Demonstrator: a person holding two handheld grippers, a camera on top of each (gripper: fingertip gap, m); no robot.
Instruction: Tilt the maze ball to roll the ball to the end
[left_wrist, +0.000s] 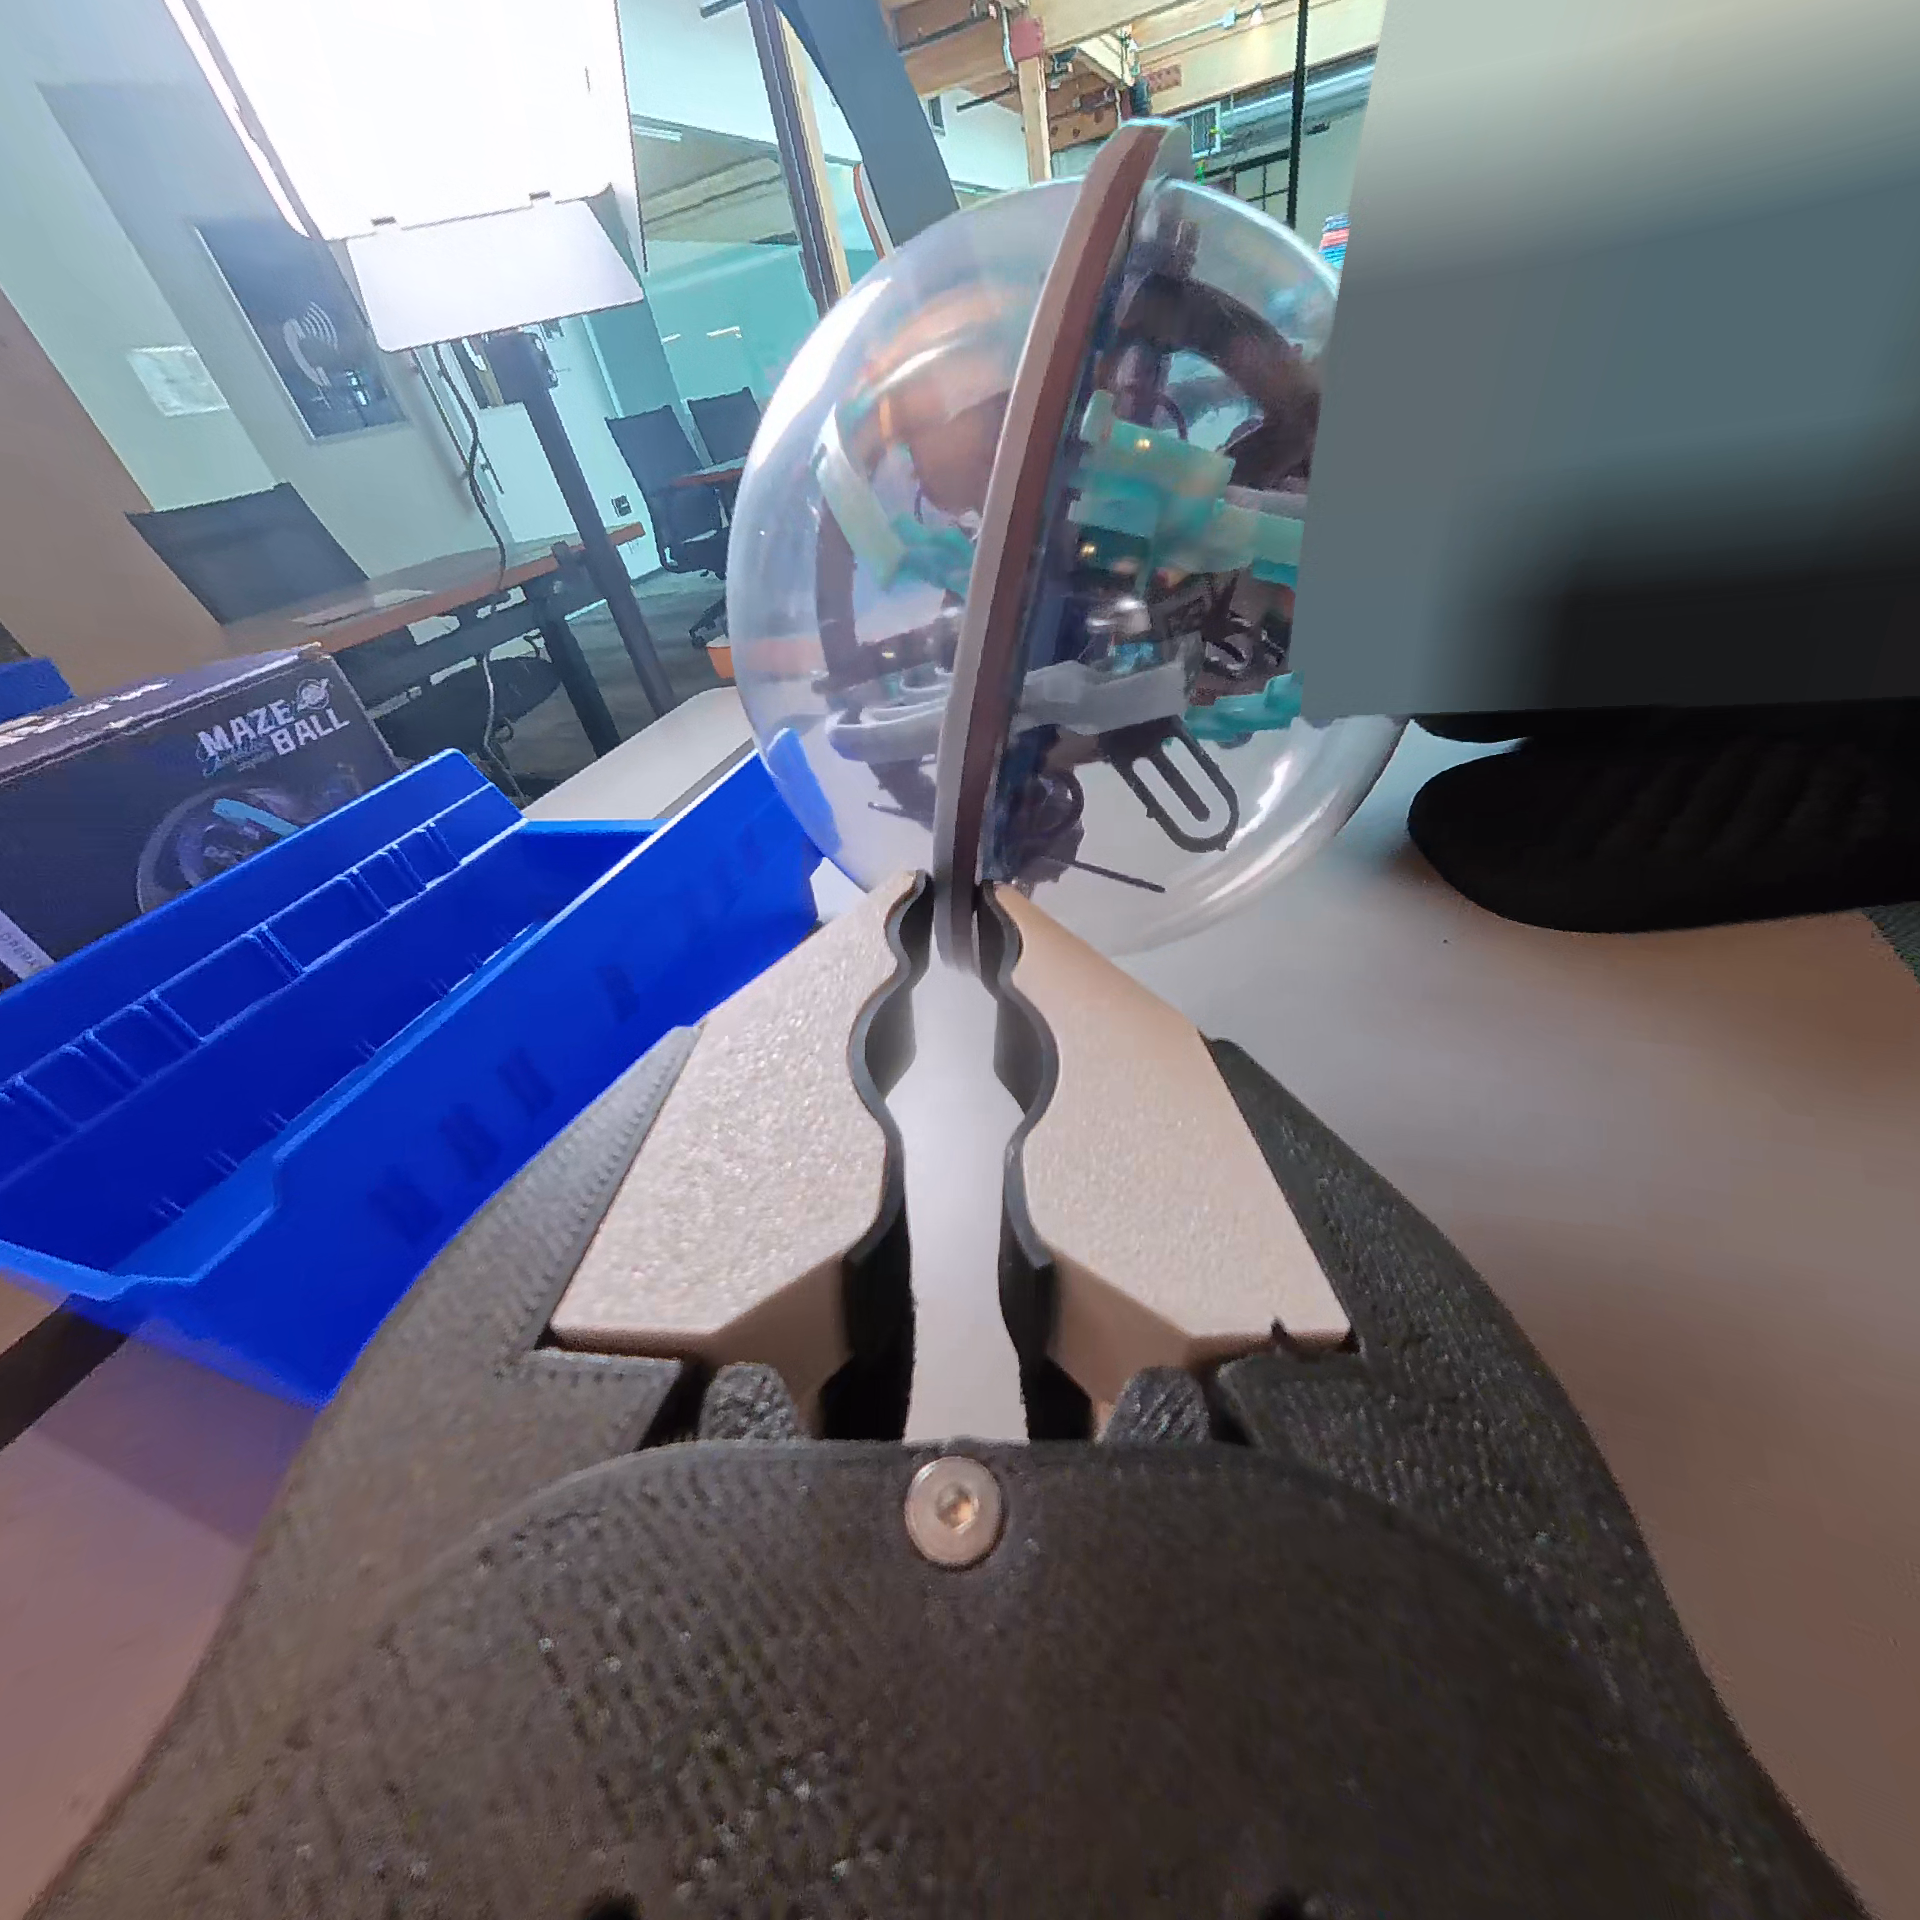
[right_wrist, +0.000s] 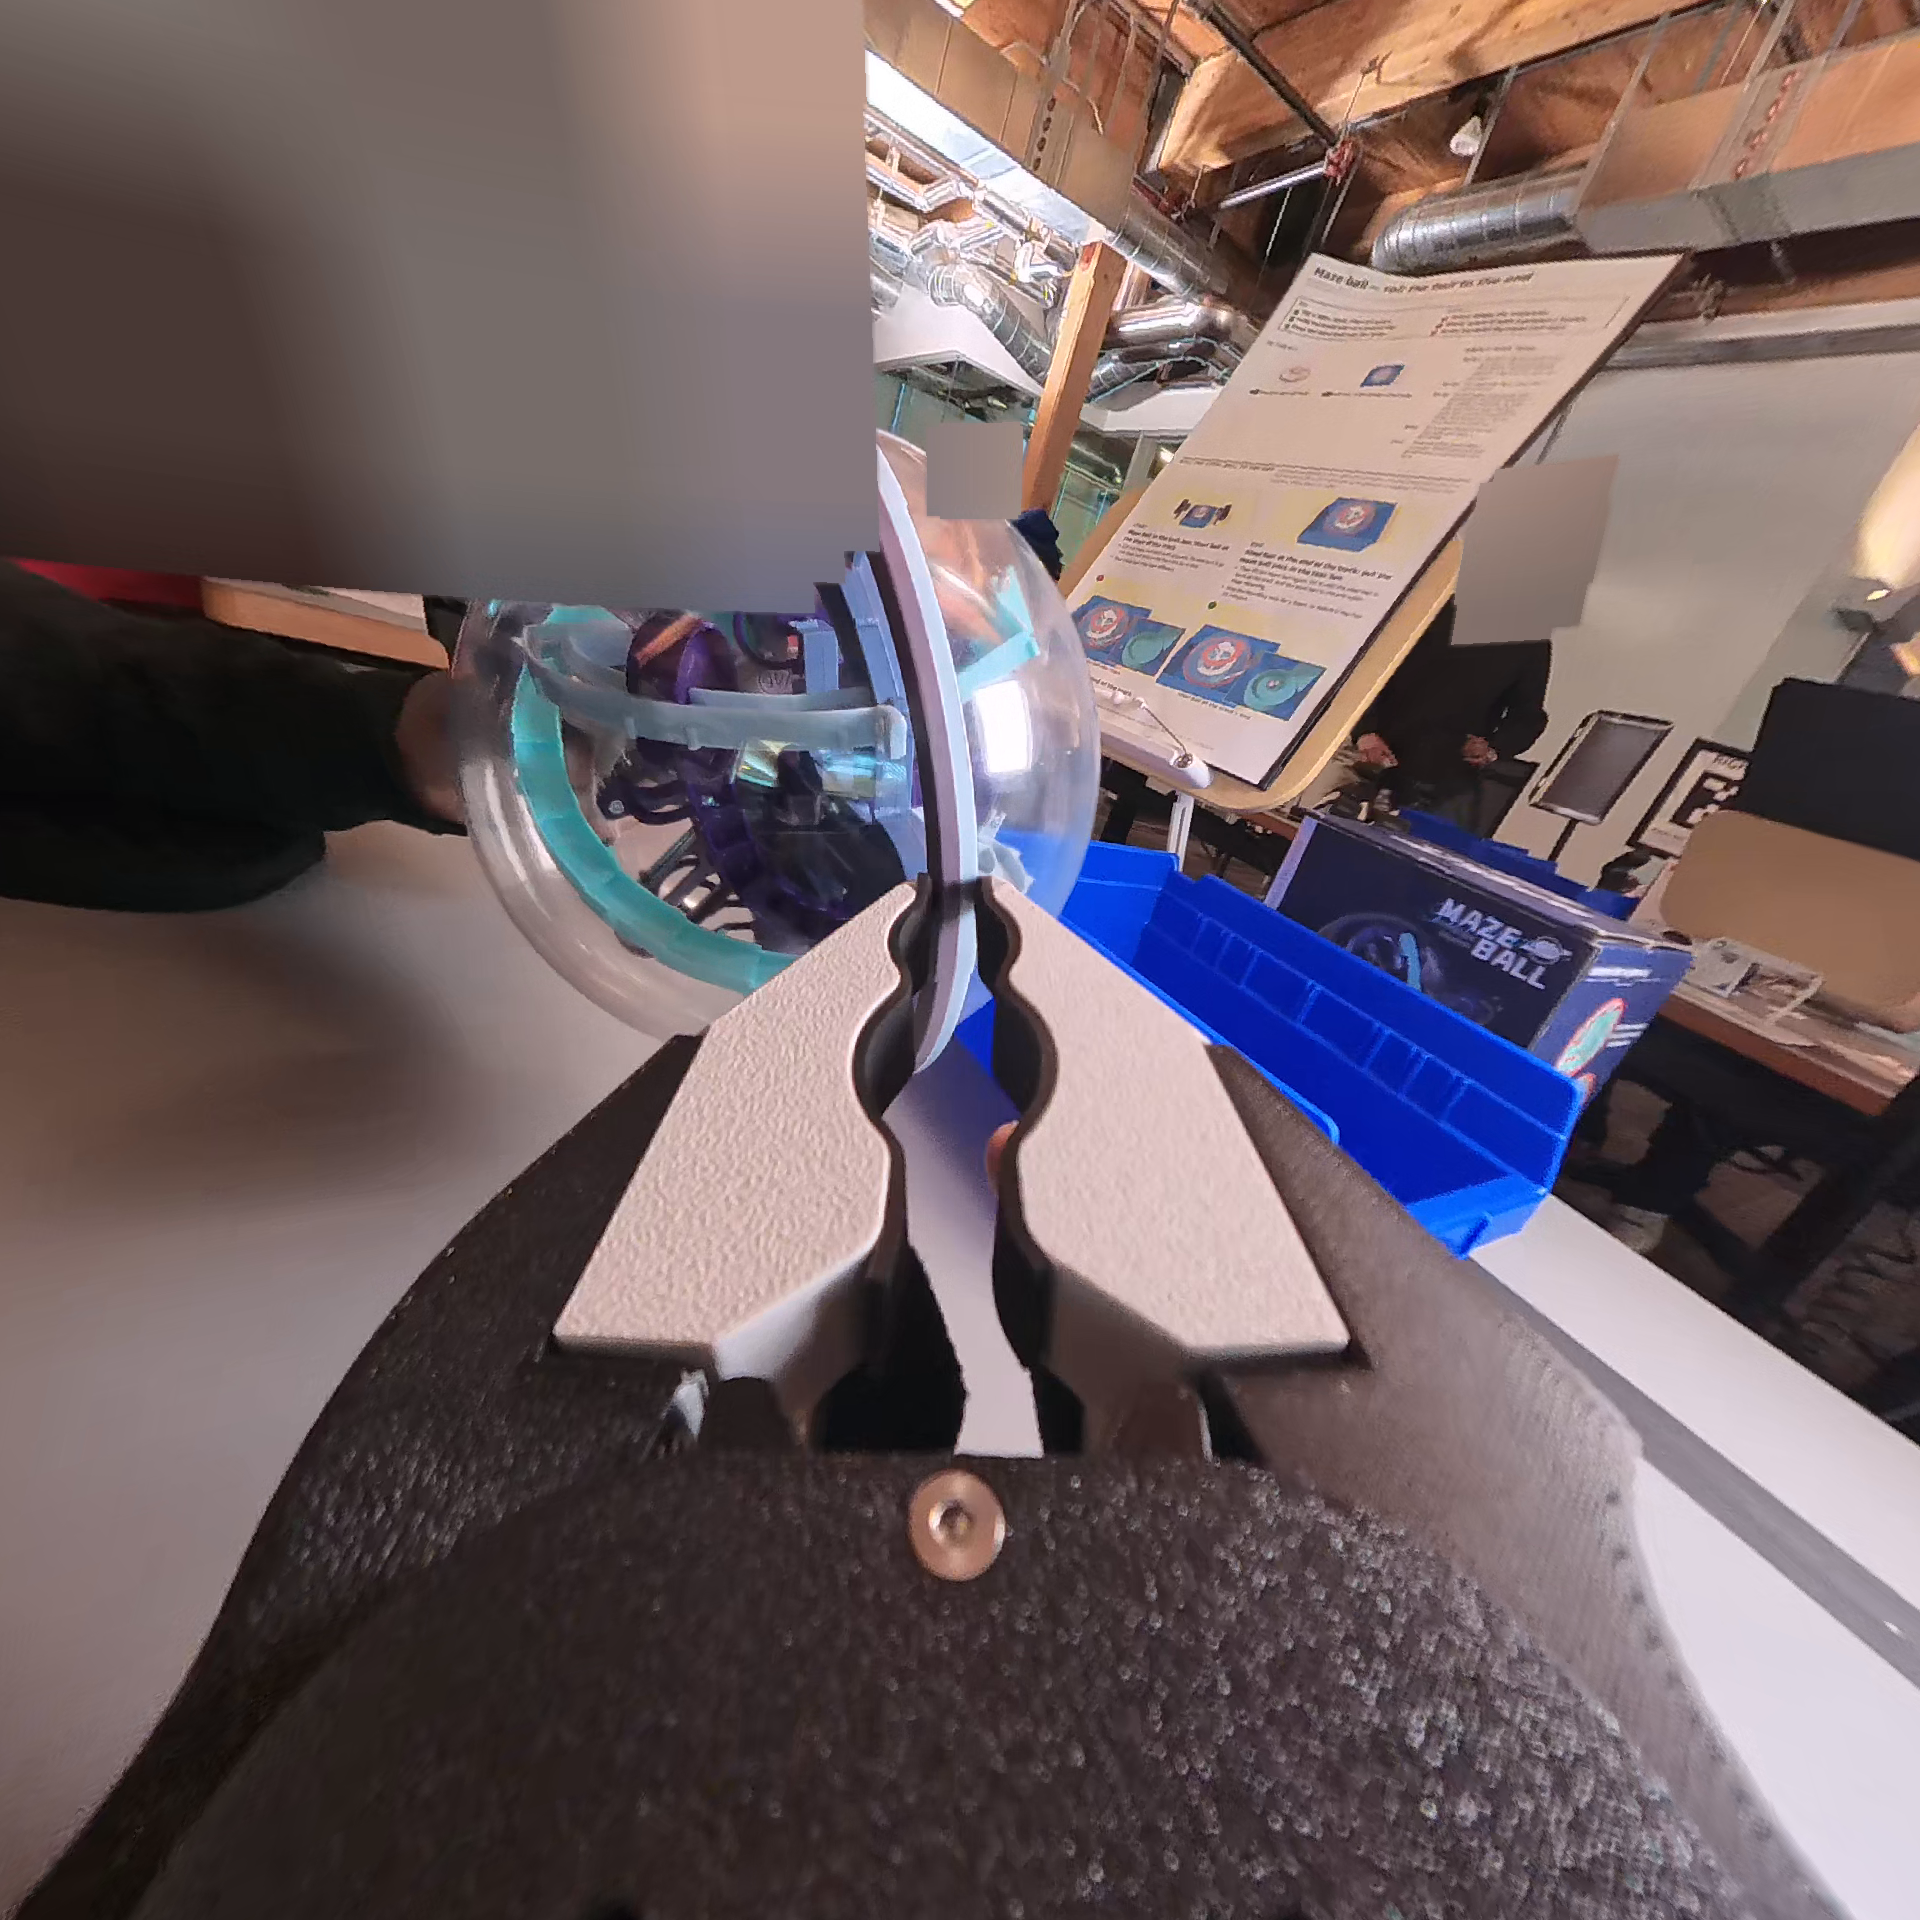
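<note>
— Office worktop, near its blue bin: where's the maze ball?

— Aloft, left tongs and right tongs both clamping its flat rim; likely light, rigid, slippery shell, so hold the rim.

Both wrist views closely face the maze ball from opposite sides.

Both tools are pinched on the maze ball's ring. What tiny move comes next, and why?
Probably a slow, slight roll of both wrists together. The left tool and right tool each clamp the grey ring of the maze ball, held above the table. A small silvery bead seems to sit on a track, so a gentle tilt should roll it.
</note>
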